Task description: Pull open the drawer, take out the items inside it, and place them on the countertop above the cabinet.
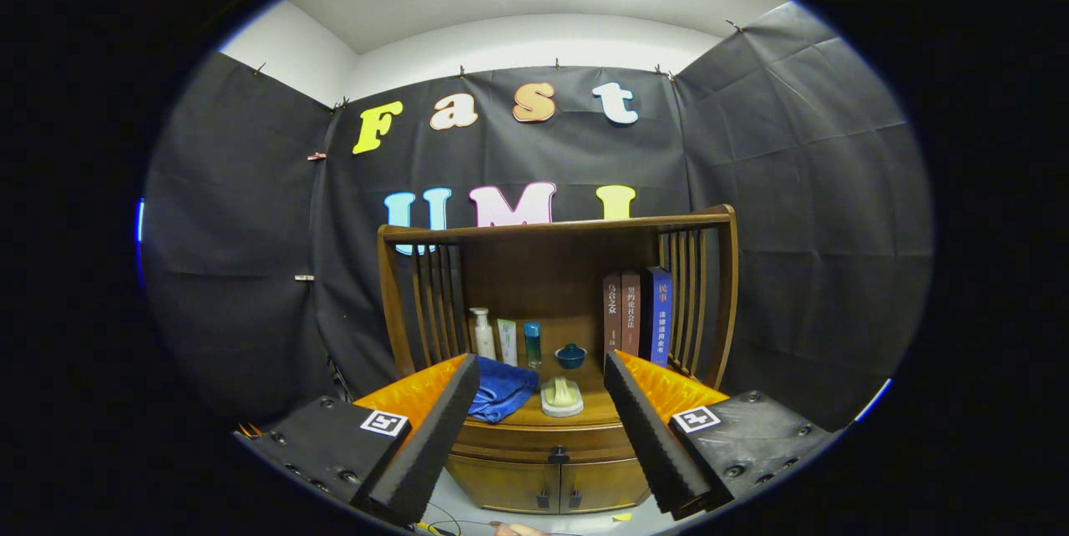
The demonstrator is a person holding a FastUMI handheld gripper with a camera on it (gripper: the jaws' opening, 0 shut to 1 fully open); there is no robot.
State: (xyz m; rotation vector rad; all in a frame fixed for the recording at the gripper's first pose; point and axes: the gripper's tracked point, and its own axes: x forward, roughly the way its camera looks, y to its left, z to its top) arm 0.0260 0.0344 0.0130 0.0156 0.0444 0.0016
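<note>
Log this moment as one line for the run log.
gripper: open, holding nothing | drawer: closed, ahead between fingers | countertop: cloth, soap dish

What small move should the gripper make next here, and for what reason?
Probably move forward and down toward the drawer handle. The gripper has its fingers open and holding nothing, apart from the cabinet. The drawer under the countertop looks closed, so it must be pulled open before anything inside can be taken out.

cabinet [543, 469] countertop [589, 407] | blue cloth [501, 390], soap dish [561, 396], bottles [483, 333], books [639, 315]
</note>
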